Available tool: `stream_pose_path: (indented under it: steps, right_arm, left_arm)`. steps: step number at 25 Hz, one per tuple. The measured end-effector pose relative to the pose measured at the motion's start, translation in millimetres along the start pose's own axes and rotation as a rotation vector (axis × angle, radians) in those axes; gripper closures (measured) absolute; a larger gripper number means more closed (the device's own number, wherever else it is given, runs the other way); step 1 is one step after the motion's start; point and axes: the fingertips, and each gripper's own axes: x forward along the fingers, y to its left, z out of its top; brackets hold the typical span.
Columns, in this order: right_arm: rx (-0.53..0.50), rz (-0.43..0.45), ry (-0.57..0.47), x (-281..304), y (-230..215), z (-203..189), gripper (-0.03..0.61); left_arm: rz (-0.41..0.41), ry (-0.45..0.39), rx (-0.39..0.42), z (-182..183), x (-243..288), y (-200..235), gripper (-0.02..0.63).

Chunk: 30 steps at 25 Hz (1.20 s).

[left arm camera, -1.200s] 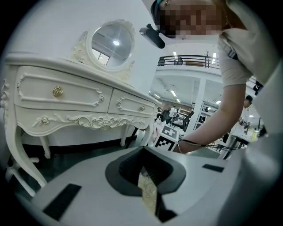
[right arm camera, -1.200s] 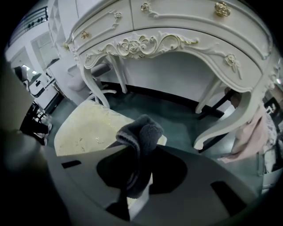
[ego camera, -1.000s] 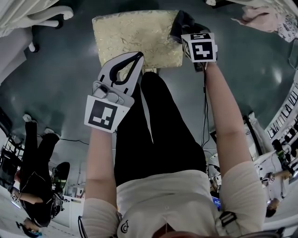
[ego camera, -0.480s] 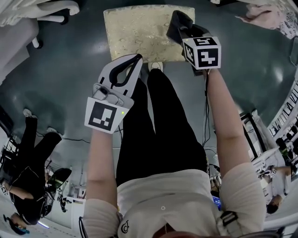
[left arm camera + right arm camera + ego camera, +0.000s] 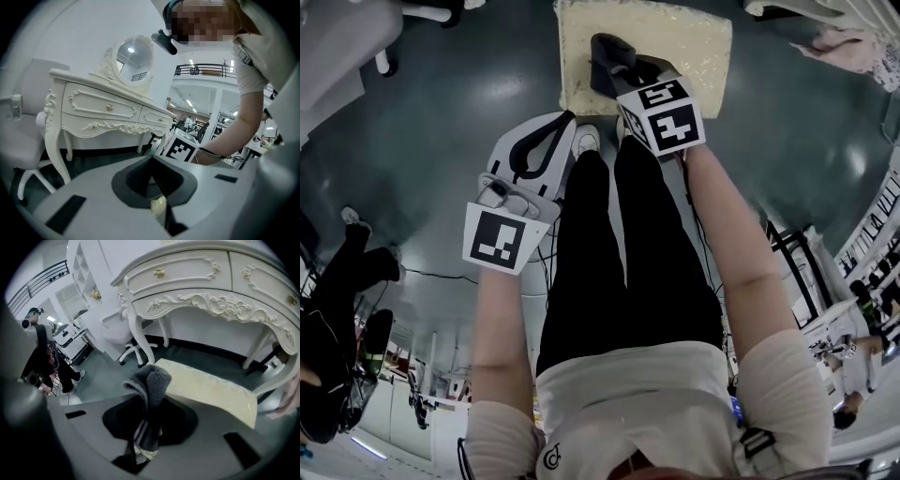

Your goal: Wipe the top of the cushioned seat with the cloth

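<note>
The cushioned seat (image 5: 694, 42) is cream and rectangular, at the top of the head view. My right gripper (image 5: 615, 71) is shut on a dark grey cloth (image 5: 607, 54), which lies over the seat's left part. In the right gripper view the folded cloth (image 5: 151, 385) stands up between the jaws, with the seat (image 5: 211, 392) just beyond; I cannot tell whether the two touch. My left gripper (image 5: 568, 118) is shut and holds nothing, off the seat's near left corner above the floor. Its jaws (image 5: 151, 159) meet in the left gripper view.
A white carved dressing table (image 5: 211, 277) with a round mirror (image 5: 133, 58) stands behind the seat. White office chairs (image 5: 23, 140) are at the left. A person in black (image 5: 342, 281) stands at the left. Pink fabric (image 5: 853, 47) lies at the top right.
My right gripper has carried the cloth leftward across the seat, from its right edge to its left part. The left gripper has stayed near the front left corner.
</note>
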Motion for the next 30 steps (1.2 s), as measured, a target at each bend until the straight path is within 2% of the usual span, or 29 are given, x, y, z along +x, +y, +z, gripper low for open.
stream_pose_path:
  steps: [6,10,14,23,30]
  right_arm:
    - [-0.02,0.02,0.032,29.7,40.5,7.7,0.502]
    - [-0.017,0.014,0.073,43.6,47.2,11.9,0.502]
    - [-0.01,-0.031,0.129,51.9,38.8,4.7,0.502]
    - [0.0,-0.065,0.146,41.7,10.3,-10.3,0.502]
    - [0.081,-0.059,0.135,27.0,-19.5,-26.2,0.501]
  left_arm:
    - [0.034,-0.017,-0.041,-11.2,-32.5,23.9,0.601]
    - [0.042,-0.034,-0.067,-15.6,-43.8,32.7,0.601]
    - [0.043,-0.074,-0.115,-12.3,-51.0,37.2,0.601]
    - [0.029,-0.069,-0.044,0.0,-32.4,22.0,0.601]
    - [-0.004,-0.025,-0.031,-7.3,-6.8,-6.2,0.601]
